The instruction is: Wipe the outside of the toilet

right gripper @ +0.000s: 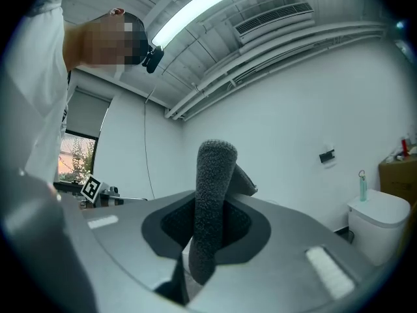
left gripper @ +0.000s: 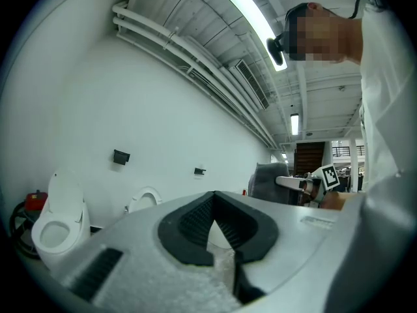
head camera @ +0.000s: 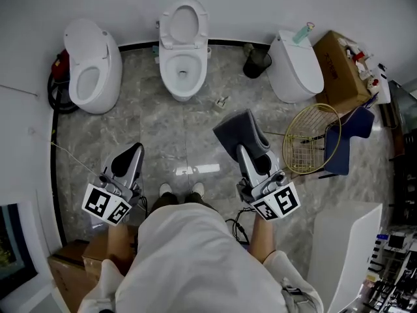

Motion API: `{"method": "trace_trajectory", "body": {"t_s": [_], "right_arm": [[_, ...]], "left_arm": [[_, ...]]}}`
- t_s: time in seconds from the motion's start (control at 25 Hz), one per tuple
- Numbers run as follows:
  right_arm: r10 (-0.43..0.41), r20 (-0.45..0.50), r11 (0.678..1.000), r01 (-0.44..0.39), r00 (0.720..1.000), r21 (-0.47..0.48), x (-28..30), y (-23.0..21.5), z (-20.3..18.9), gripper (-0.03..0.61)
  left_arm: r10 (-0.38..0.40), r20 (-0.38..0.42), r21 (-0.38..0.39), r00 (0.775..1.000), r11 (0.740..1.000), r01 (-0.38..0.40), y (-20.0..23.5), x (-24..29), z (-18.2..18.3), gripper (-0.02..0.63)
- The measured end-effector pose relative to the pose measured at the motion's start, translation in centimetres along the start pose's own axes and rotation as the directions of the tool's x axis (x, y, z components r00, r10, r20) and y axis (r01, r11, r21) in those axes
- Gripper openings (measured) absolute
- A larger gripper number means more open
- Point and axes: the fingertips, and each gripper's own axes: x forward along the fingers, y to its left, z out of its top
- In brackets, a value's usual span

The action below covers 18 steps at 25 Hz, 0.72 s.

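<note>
Right tool (head camera: 255, 160) clamps dark grey cloth (head camera: 238, 132) over grey marble floor (head camera: 189, 126). Left tool (head camera: 130, 156) empty, jaws closed. Open-lid toilet (head camera: 183, 47) stands ahead against white wall, well apart from both tools.

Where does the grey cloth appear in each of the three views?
Head view: the grey cloth is right of centre, gripped by the right tongs above the floor.
Left gripper view: it is a small grey shape at centre right.
Right gripper view: it stands upright in the middle, between the jaws.
Shared landmark: the white wall behind the toilets.
</note>
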Motion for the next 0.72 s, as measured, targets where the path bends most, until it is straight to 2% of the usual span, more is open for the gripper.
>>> {"method": "trace_trajectory", "body": {"t_s": [0.2,0.48,0.72], "right_arm": [[-0.004,-0.008,1.000,0.004,1.000,0.013,-0.2,-1.2,-0.6,0.051],[-0.036,-0.058,0.998,0.033,0.998,-0.047,-1.1,-4.5,-1.6,0.054],[-0.035,-0.025,0.999,0.035,0.999,-0.004,-2.3,-8.2,-1.2,0.052]], "left_arm": [[0.008,-0.010,0.004,1.000,1.000,-0.008,-0.5,0.9,-0.3,-0.002],[0.021,-0.031,0.013,0.999,1.000,-0.020,-1.6,3.5,-1.3,-0.002],[0.043,-0.038,0.015,0.998,0.999,-0.043,-2.8,6.1,-1.8,-0.002]]}}
